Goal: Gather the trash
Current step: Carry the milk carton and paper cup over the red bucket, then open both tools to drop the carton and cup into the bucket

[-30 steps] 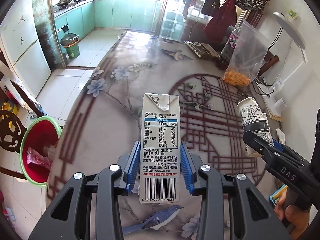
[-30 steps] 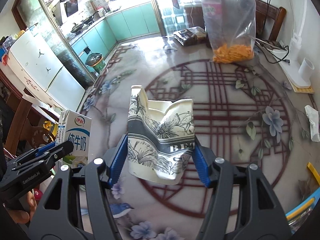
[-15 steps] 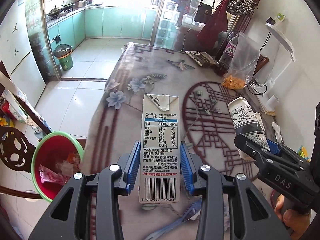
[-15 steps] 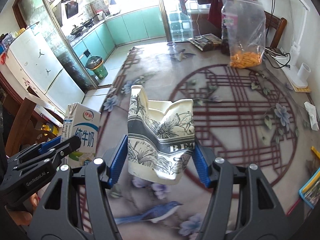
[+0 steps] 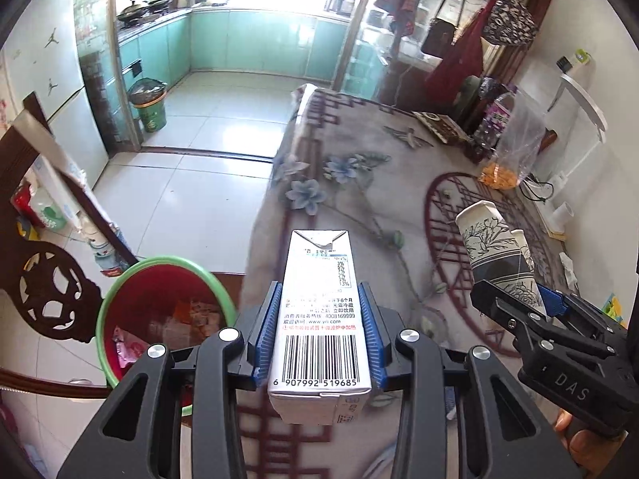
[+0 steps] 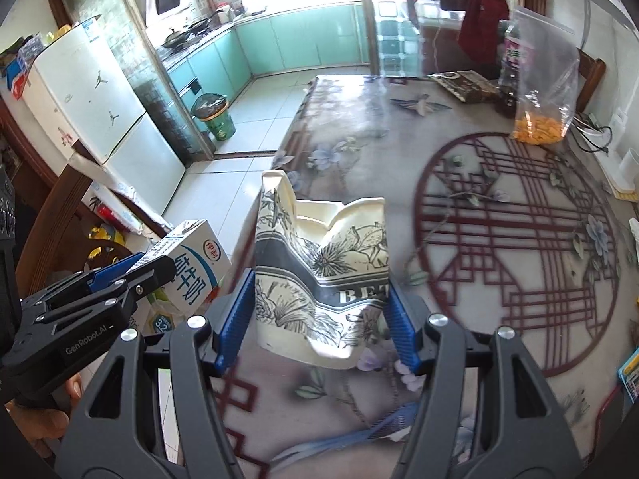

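Observation:
My left gripper (image 5: 319,337) is shut on a white milk carton (image 5: 319,311) with a barcode, held above the table's near left corner. A red bin with a green rim (image 5: 159,319) stands on the floor just left of it, holding wrappers. My right gripper (image 6: 315,319) is shut on a crushed paper cup (image 6: 323,275) with a black flower print, over the table's left part. The right gripper (image 5: 547,319) and its cup (image 5: 495,247) show at the right of the left wrist view. The left gripper (image 6: 120,279) and the carton (image 6: 191,267) show at the left of the right wrist view.
The table wears a floral cloth (image 6: 499,207). At its far end stand a plastic bag of orange snacks (image 6: 539,111), a bottle (image 5: 495,119) and a dark packet (image 6: 463,84). A carved wooden chair (image 5: 44,291) is beside the red bin. A green bin (image 5: 149,105) stands by the kitchen.
Both grippers have moved left toward the table's edge with their loads still gripped. The red bin has come closer and more central in the left wrist view.

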